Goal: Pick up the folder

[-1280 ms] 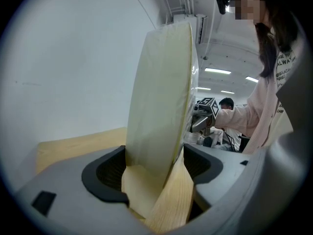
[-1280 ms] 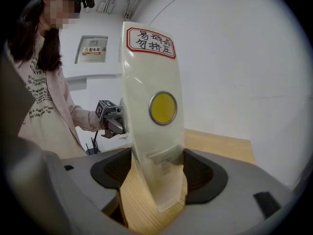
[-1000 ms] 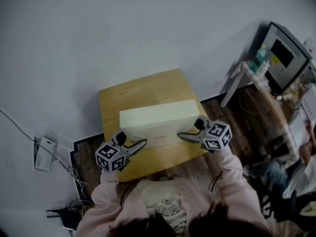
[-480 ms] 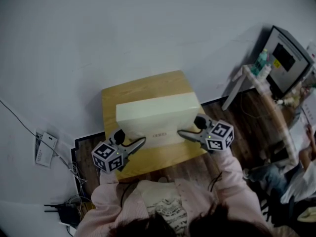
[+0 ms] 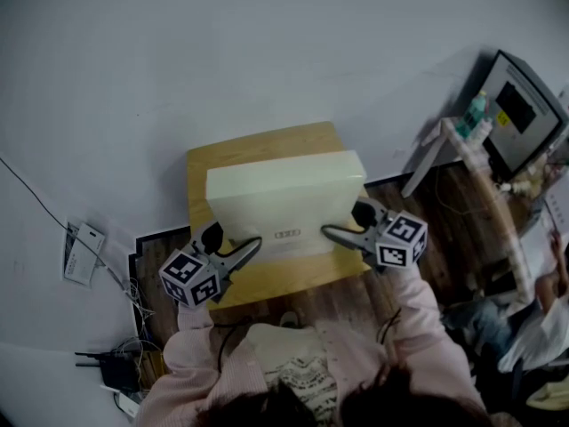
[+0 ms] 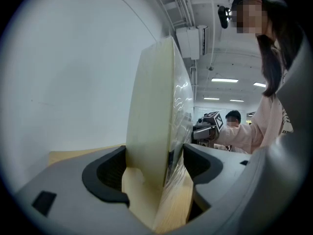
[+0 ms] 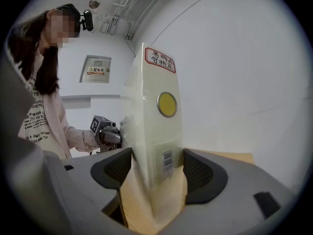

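Observation:
The folder (image 5: 284,198) is a thick cream box file standing on its long edge, lifted above the small wooden table (image 5: 267,281). My left gripper (image 5: 253,245) is shut on its left end and my right gripper (image 5: 327,232) on its right end. In the left gripper view the folder (image 6: 156,111) fills the gap of my left gripper (image 6: 152,168), with both pads against its faces. In the right gripper view the spine end of the folder (image 7: 156,131), with a yellow round sticker and a barcode, sits the same way in my right gripper (image 7: 157,173).
A white wall runs behind the table. At the right stands a desk with a monitor (image 5: 520,105) and bottles (image 5: 476,114); a seated person (image 5: 533,318) is near the right edge. Cables and a small box (image 5: 80,252) lie on the floor at the left.
Both grippers have risen together with the folder between them. The folder has come up off the table and looks larger and nearer in the head view.

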A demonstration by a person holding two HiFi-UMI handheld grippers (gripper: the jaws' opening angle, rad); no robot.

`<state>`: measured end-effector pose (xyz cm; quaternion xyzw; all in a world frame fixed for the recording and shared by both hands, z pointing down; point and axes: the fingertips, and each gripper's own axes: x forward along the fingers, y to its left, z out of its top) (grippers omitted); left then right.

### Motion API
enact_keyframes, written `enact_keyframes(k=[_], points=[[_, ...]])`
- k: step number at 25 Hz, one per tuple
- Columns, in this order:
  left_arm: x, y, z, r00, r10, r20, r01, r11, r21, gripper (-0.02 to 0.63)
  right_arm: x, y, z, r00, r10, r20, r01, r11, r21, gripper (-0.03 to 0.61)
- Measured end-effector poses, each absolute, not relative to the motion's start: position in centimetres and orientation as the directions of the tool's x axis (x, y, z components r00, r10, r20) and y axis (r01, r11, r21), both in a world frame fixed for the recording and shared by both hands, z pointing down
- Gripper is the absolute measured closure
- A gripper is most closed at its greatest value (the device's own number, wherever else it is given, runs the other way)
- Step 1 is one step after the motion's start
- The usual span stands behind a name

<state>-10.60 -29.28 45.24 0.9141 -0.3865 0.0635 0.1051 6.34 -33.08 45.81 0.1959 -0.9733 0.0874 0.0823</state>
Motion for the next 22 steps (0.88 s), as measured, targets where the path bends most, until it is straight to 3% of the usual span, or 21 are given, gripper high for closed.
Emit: enact_keyframes(k=[22], points=[[-10.3, -25.9, 39.4, 0.627, -0.775, 0.078, -0.779, -0.621, 0.09, 0.244, 6.9, -30.7, 40.5, -0.926, -0.37, 0.077, -0.377, 0.915, -0.144, 0.242]])
